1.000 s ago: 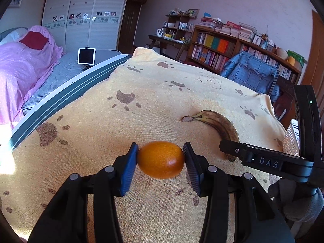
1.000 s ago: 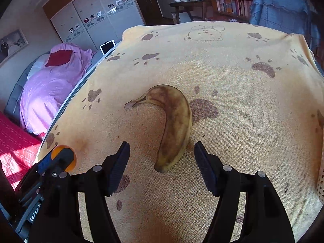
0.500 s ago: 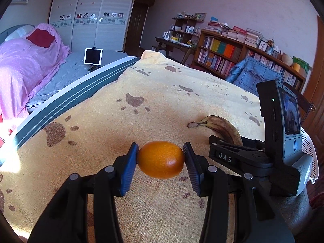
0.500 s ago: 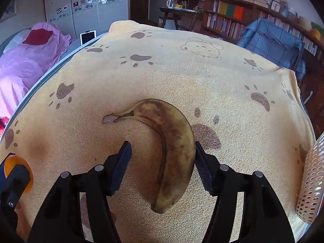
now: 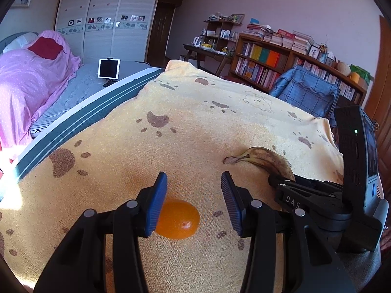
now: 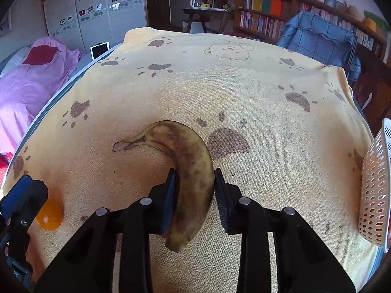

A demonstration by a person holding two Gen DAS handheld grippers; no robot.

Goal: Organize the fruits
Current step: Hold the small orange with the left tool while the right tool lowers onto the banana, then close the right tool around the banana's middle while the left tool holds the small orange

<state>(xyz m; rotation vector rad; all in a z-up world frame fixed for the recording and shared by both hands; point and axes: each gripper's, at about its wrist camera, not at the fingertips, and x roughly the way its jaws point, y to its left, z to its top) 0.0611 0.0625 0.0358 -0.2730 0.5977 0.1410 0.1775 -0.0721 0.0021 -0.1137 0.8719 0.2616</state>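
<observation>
Right gripper just closed on banana | left gripper wide over orange | label "DAS"

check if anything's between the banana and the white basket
Nothing visible: only bare paw-print blanket lies between the banana, clamped in the right hand-held gripper, and the white basket at the right edge.

Sunlight pours in at nine o'clock over a pink-covered bed. White wardrobe at eleven, dark doorway beside it, crowded bookshelf at one, blue jacket on a chair.
</observation>
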